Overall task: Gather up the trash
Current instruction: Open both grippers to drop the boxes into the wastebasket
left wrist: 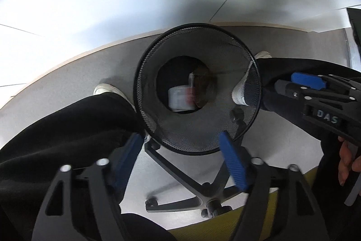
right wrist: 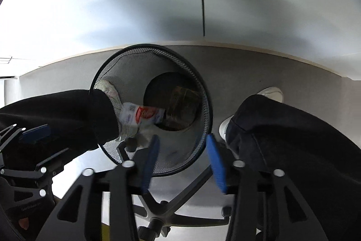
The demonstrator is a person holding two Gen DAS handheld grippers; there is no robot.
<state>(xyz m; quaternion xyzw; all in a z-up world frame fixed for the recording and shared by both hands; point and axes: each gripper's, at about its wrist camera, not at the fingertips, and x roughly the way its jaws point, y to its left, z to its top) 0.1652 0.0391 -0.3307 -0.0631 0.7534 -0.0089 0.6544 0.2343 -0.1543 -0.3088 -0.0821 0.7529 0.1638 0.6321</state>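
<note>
White wrapper (right wrist: 141, 116) motion-blurred, brown item (left wrist: 203, 92) indistinct (dark), chair base (left wrist: 191, 191) cropped

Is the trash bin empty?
No, a white and red wrapper and something brown lie inside the mesh bin.

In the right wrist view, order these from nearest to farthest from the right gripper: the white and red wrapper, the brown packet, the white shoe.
From the right gripper:
1. White and red wrapper, in the mesh bin, upper left.
2. Brown packet on the bin's bottom, deeper.
3. White shoe on the floor, upper right; nearly tied with the packet.
</note>
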